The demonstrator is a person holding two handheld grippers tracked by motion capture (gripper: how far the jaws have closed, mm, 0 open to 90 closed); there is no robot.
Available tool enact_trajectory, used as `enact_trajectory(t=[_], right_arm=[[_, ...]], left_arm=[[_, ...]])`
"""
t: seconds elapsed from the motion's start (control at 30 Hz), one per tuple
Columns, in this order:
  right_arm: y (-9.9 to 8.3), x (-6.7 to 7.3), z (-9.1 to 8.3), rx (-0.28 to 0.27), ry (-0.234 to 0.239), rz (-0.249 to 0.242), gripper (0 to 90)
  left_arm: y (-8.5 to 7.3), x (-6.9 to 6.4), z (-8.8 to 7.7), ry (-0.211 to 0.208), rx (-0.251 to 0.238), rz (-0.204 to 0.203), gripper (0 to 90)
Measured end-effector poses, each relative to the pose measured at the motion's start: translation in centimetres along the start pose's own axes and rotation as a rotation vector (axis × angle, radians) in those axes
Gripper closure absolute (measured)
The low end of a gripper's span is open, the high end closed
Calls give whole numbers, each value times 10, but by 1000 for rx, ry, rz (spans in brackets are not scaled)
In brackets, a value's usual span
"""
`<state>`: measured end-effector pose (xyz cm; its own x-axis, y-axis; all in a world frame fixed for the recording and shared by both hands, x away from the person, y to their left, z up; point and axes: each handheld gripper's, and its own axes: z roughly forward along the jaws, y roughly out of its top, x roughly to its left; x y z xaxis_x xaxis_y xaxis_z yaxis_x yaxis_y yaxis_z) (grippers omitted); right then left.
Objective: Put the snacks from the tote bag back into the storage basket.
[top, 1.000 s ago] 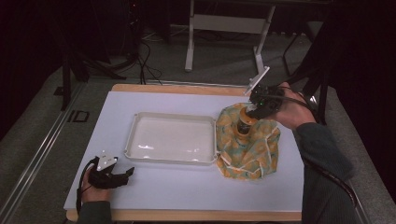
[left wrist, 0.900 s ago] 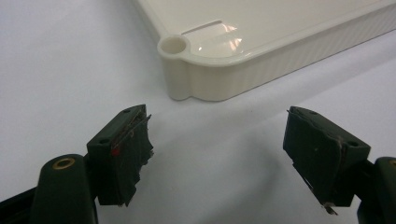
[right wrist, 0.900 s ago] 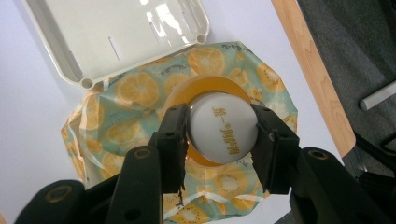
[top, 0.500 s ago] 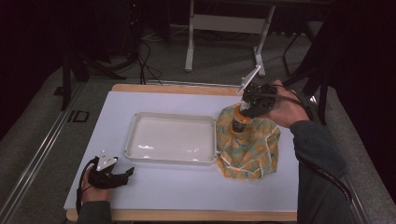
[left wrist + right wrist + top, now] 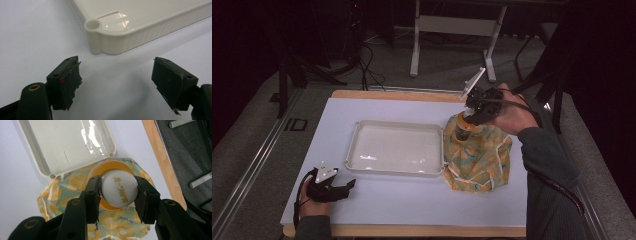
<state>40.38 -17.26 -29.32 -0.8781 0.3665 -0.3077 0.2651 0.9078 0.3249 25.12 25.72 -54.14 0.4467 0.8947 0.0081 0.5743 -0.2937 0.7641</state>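
White-capped orange bottle (image 5: 119,191) upright, cap clamped between right hand-held gripper (image 5: 117,195) jaws.

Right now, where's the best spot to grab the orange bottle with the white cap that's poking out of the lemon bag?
Grip the orange bottle by its round white cap, coming straight down from above. The bottle stands upright with the lemon-print bag wrapped around its body, so only the top is free. The right gripper already has its jaws on opposite sides of that cap.
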Motion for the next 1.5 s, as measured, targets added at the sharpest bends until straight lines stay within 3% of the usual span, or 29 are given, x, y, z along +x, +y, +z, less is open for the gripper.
enact_trajectory(t=[1.5], right_arm=[[44,19,11,-39,55,-60,588]], left_arm=[[0,0,-1,-5,-5,-4,231]])
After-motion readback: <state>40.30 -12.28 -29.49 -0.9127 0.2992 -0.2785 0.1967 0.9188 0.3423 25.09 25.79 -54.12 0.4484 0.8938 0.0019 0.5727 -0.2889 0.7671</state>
